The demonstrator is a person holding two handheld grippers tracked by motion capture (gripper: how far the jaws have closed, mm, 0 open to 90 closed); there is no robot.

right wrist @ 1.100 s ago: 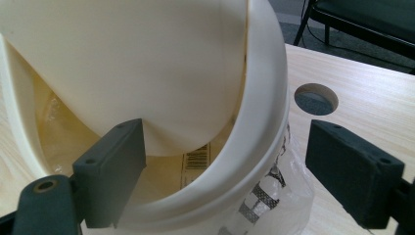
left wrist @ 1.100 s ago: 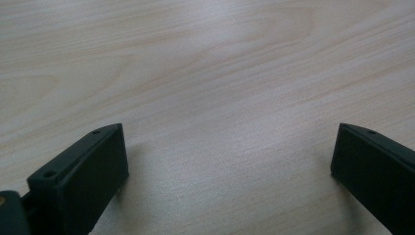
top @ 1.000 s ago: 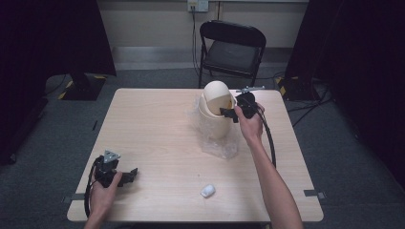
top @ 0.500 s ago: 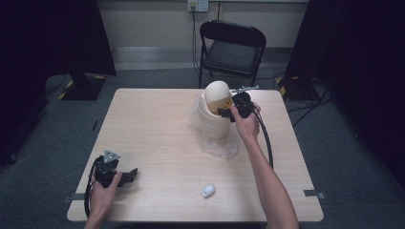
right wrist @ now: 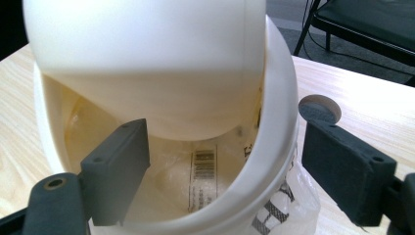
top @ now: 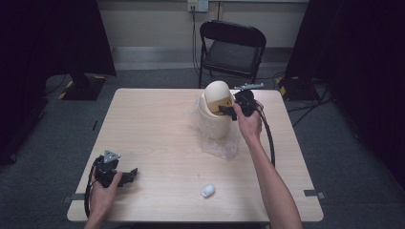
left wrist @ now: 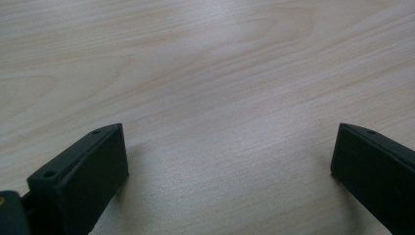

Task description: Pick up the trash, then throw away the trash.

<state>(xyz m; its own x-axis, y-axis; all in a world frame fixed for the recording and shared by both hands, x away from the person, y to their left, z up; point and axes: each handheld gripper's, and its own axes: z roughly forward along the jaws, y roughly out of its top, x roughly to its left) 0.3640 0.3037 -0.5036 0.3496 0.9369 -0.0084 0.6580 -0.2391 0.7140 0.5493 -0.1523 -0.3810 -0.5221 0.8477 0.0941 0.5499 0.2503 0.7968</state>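
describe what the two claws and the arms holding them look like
Both claws are black. The left claw carries a grey three-cornered plate on top, and a black cable loops from it by the hand. The right claw also has a grey plate, and a black cable trails from it along the forearm. In the gripper views each jaw is a flat black block with small screw holes. The forearms are bare, with no sleeves in view.

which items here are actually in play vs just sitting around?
In play:
- cream plastic bin with a domed swing lid
- right gripper, open, one jaw inside the bin's rim, one outside
- clear plastic bag under the bin

Lying about:
- small white lump near the table's front edge
- left gripper, open, low over the bare table
- black folding chair behind the table
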